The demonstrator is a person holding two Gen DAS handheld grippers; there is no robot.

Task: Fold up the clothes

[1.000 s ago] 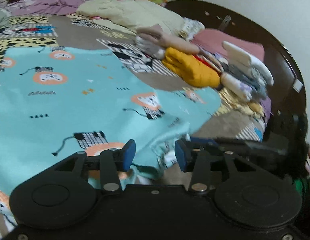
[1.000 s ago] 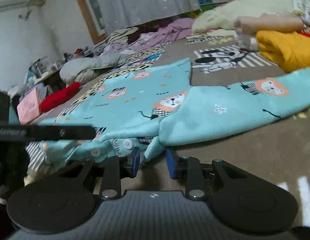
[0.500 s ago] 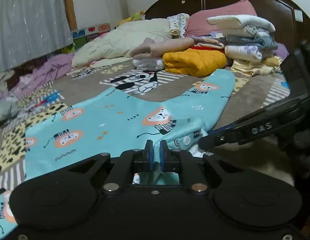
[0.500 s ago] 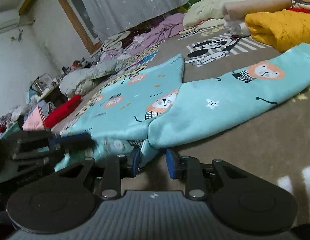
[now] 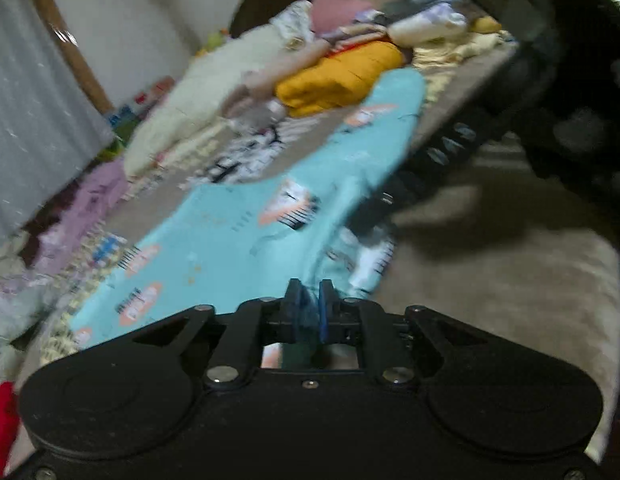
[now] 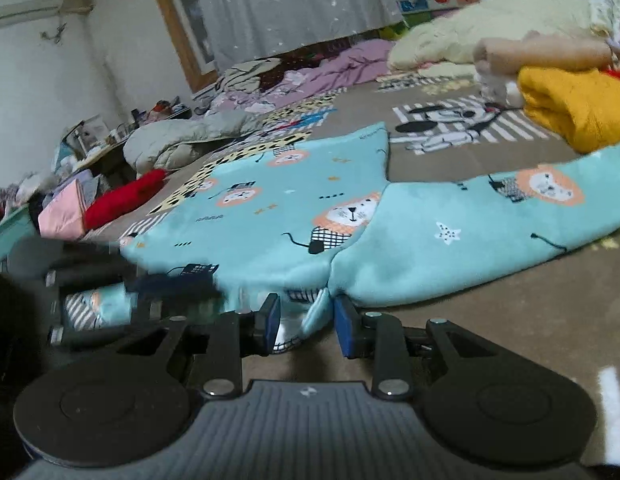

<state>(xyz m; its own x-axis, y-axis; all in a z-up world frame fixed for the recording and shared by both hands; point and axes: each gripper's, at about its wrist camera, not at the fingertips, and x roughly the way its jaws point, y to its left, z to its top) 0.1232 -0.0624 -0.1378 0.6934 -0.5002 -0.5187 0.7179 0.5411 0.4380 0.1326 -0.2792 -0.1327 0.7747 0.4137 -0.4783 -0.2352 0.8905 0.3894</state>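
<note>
A turquoise garment with a lion print (image 6: 302, 200) lies spread on the bed, one sleeve (image 6: 489, 216) reaching right. In the left wrist view the turquoise garment (image 5: 246, 232) runs away from me. My left gripper (image 5: 308, 312) is shut on its near edge. My right gripper (image 6: 304, 322) stands open around a fold of the garment's near edge, jaws apart, the cloth between them. The left gripper shows blurred at the left of the right wrist view (image 6: 122, 300); the right gripper shows dark at the right of the left wrist view (image 5: 421, 176).
A folded yellow garment (image 6: 577, 108) and a stack of folded clothes (image 5: 421, 20) lie by the headboard. A cream quilt (image 6: 489, 28), purple bedding (image 6: 317, 76), a grey bundle (image 6: 182, 144) and a red roll (image 6: 126, 200) lie around. Brown bedsheet (image 6: 509, 320) shows at the near right.
My left gripper closed on the garment's near edge and has since tilted and swung; its view is blurred. My right gripper has opened wider around the fold.
</note>
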